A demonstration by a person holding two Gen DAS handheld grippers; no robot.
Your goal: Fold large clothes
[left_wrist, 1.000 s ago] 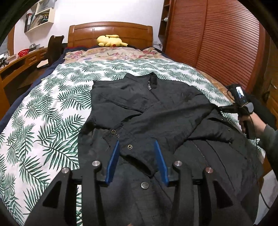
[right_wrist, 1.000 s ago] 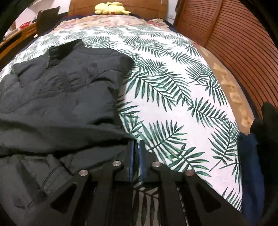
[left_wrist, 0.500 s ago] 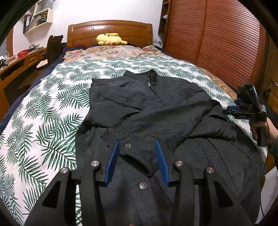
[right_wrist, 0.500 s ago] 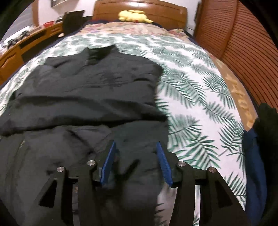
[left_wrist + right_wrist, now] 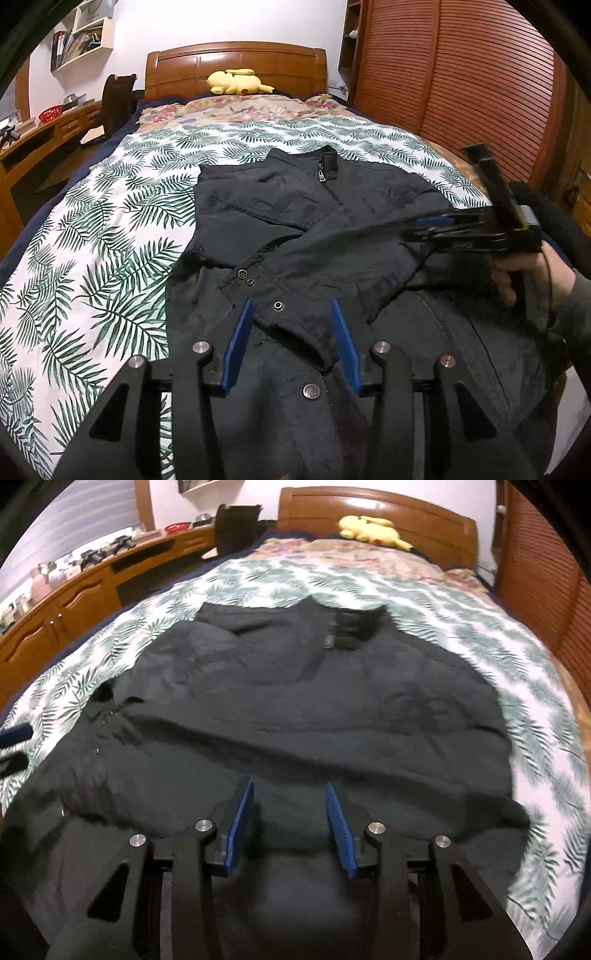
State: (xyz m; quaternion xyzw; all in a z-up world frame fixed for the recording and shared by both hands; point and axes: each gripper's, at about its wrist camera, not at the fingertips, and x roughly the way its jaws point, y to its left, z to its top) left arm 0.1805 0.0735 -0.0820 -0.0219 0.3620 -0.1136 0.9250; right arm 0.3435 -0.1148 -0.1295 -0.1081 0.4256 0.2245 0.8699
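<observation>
A black jacket (image 5: 332, 229) lies front up on the leaf-print bedspread (image 5: 110, 229), collar toward the headboard, with one sleeve folded across its chest. It also fills the right wrist view (image 5: 295, 709). My left gripper (image 5: 291, 317) is open and empty, just above the sleeve cuff with its snap buttons. My right gripper (image 5: 288, 801) is open and empty above the jacket's lower half; it also shows in the left wrist view (image 5: 436, 225) at the jacket's right side, held in a hand.
A yellow plush toy (image 5: 236, 81) lies by the wooden headboard (image 5: 236, 59). A wooden desk (image 5: 74, 590) with small items runs along the bed's left. A slatted wooden wardrobe (image 5: 461, 74) stands on the right. A chair (image 5: 114, 96) stands near the desk.
My right gripper opened, letting go of the jacket's right edge, and swung left over the jacket. My left gripper stayed open and drew back slightly.
</observation>
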